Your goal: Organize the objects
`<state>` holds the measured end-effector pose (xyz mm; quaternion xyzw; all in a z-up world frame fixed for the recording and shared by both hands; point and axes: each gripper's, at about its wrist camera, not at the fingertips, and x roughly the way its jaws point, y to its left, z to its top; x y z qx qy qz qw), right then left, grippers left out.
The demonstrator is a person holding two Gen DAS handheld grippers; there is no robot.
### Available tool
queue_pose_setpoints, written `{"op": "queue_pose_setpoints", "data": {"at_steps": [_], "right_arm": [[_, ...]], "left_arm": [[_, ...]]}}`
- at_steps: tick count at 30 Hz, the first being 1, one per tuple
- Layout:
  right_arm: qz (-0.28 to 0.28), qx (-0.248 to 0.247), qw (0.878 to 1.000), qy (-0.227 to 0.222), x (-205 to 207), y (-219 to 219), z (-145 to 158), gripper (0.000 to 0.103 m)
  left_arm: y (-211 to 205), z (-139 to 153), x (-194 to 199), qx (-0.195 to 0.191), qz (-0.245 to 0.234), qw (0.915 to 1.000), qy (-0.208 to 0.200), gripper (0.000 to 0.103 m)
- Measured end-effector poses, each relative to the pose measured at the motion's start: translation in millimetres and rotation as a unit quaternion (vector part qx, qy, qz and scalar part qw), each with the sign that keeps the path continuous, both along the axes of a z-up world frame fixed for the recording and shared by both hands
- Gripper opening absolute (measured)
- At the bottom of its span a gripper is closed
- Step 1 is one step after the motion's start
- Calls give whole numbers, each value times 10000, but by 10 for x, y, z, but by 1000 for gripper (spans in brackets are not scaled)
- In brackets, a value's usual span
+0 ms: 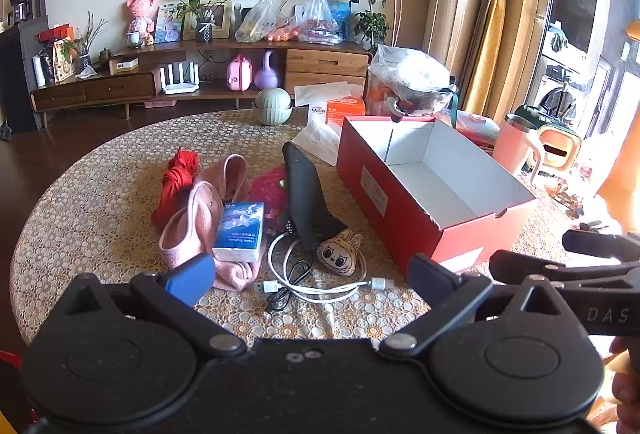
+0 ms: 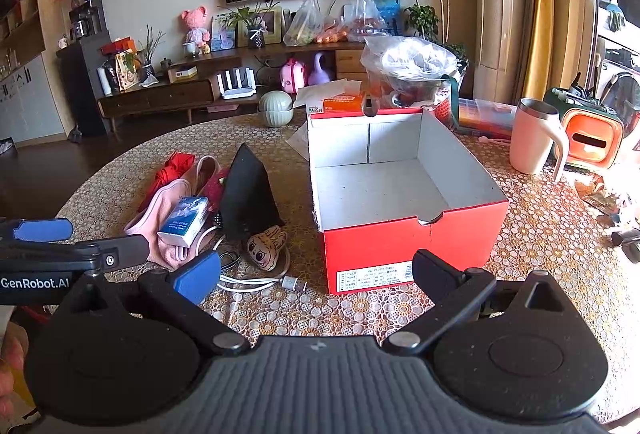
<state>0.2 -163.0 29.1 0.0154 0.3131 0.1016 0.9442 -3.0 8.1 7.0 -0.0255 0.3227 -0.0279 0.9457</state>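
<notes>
Red box (image 2: 404, 234), two pink slippers (image 1: 192, 226), one tissue pack (image 1: 240, 232)

Round lace-covered table (image 1: 100, 201) – open red shoebox (image 1: 400, 209), pink slippers (image 1: 192, 222), white cable (image 1: 320, 286), pink mug (image 1: 516, 145)

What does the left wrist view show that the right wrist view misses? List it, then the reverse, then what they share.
Left wrist only: the right gripper seen from outside, and the side label on the red box.
Right wrist only: the left gripper seen from outside, and the box's end label.
Both: the empty red box, tissue pack, plush toy, white cable, pink slippers.
</notes>
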Motion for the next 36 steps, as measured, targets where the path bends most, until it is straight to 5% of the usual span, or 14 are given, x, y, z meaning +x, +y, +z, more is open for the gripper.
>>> {"op": "queue_pose_setpoints", "data": {"at_steps": [20, 36], "right_arm": [[86, -20, 9999, 95, 143, -23, -75, 103], [-113, -456, 9988, 120, 627, -386, -87, 103]], "left_arm": [[-6, -108, 144, -86, -125, 9998, 126, 102], [-12, -231, 596, 286, -222, 9993, 105, 101]]}}
